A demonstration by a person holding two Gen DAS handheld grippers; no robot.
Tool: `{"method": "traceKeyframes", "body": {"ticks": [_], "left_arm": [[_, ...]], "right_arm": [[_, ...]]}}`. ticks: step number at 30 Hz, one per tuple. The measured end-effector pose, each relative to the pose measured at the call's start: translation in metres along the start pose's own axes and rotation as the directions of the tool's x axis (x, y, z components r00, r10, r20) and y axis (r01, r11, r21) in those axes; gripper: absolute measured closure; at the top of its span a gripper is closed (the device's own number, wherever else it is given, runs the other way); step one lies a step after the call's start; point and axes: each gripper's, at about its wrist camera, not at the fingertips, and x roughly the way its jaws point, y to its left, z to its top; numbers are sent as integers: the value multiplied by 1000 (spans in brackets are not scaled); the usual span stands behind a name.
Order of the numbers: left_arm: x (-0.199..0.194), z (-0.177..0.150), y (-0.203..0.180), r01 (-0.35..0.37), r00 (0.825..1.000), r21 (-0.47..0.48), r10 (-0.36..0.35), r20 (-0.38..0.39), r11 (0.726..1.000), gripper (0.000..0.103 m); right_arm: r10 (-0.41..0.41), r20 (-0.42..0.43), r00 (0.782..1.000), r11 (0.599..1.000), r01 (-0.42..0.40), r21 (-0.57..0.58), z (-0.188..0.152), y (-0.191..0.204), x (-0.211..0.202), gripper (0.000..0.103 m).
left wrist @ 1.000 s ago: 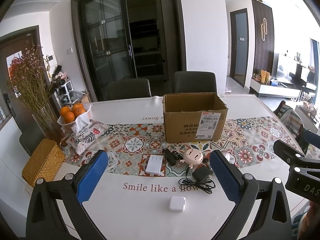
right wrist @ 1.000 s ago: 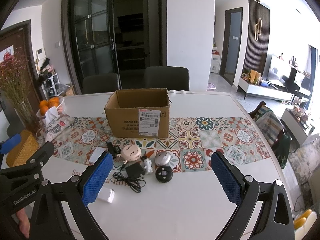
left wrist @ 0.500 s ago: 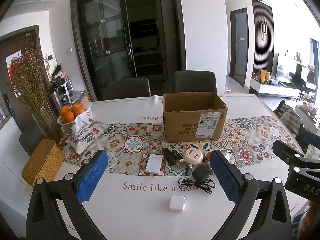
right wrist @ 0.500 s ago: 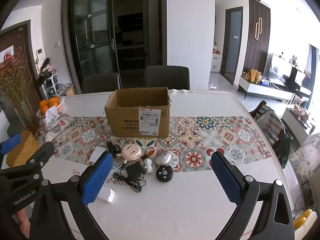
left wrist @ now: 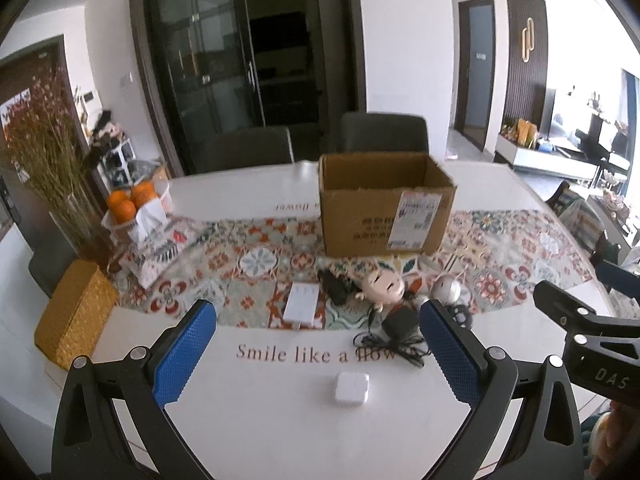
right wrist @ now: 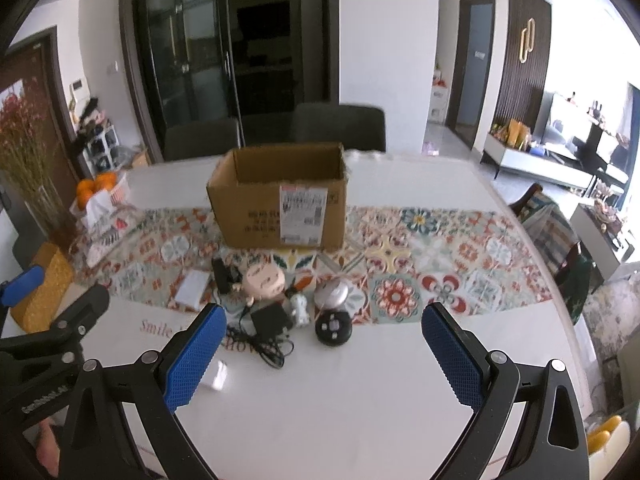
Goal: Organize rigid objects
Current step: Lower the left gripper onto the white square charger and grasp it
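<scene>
Left wrist view: the left gripper [left wrist: 318, 354] hangs wide apart and empty above the white table [left wrist: 280, 432]; a small white square charger [left wrist: 351, 388] lies just below its gap. Ahead sit a black adapter with coiled cable [left wrist: 394, 332], a flat white rectangular box [left wrist: 302, 301] and an open brown cardboard box [left wrist: 384, 204]. The right gripper [right wrist: 322, 354] is likewise spread and empty, a round black disc [right wrist: 333, 328] just ahead.
</scene>
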Motion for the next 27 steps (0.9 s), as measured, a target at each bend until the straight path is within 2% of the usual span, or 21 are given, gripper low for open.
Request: {"method": "traceKeyframes", "body": {"ticks": [6,10,14,23,27], "left_arm": [[27,-19,3,-35,997,20,36,-62,999,0],[51,-35,8,-21,990,17,23,-136,1000,0],[69,-49,10,-5,983,20,9,-182,1000,0],[113,-78,-2,70,953,29,-58,-299,997,0],[135,-91,-11,107,933,31,-90,-347,994,5]], "right_arm": [[45,-127,991,999,-48,-16,-14,7,41,4],[57,-202,978,998,-63,-23,-26,14,65,4],[47,-241,969,997,-62,-54,-36,23,83,4],[55,-345,937,997,-69,-28,-60,18,120,4],[41,-389,920,998,-54,-21,-74,13,136,4]]}}
